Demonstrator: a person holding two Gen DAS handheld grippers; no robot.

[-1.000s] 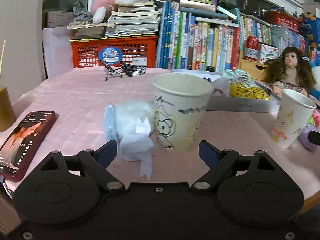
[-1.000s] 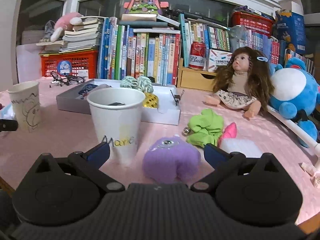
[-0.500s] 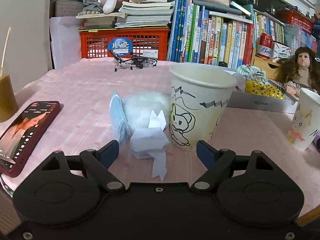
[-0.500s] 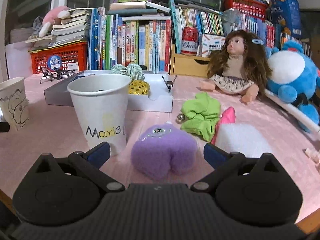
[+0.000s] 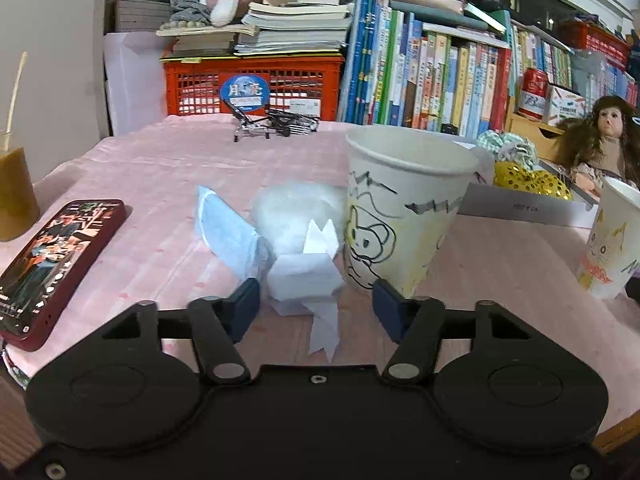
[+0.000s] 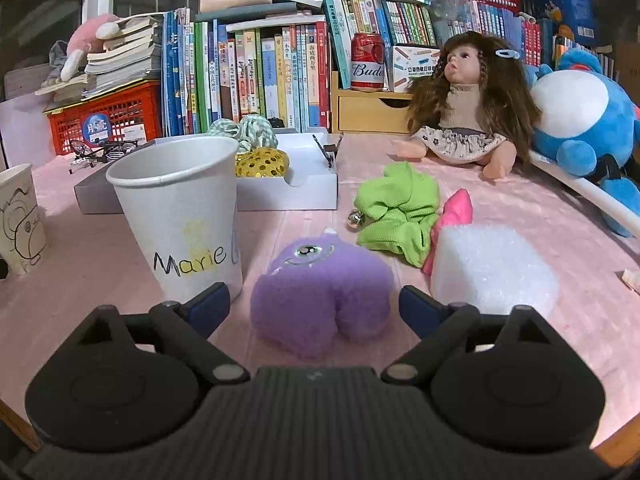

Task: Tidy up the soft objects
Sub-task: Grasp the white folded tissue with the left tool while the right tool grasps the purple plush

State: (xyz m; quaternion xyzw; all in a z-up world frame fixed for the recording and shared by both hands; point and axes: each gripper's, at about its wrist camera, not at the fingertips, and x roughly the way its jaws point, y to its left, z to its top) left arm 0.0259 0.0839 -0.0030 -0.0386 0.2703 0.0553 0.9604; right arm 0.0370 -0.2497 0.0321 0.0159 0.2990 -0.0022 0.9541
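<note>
Right wrist: purple plush [image 6: 320,300] fuzzy, seemingly one-eyed.

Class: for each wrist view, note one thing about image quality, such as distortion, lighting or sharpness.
Left wrist view: fisheye bends the books outward; the drawn-on paper cup is sharp, while the phone screen glows in dim indoor light. Right wrist view: the "Marie" cup leans from distortion; the purple plush is evenly lit, with no harsh shadows or glare.
</note>
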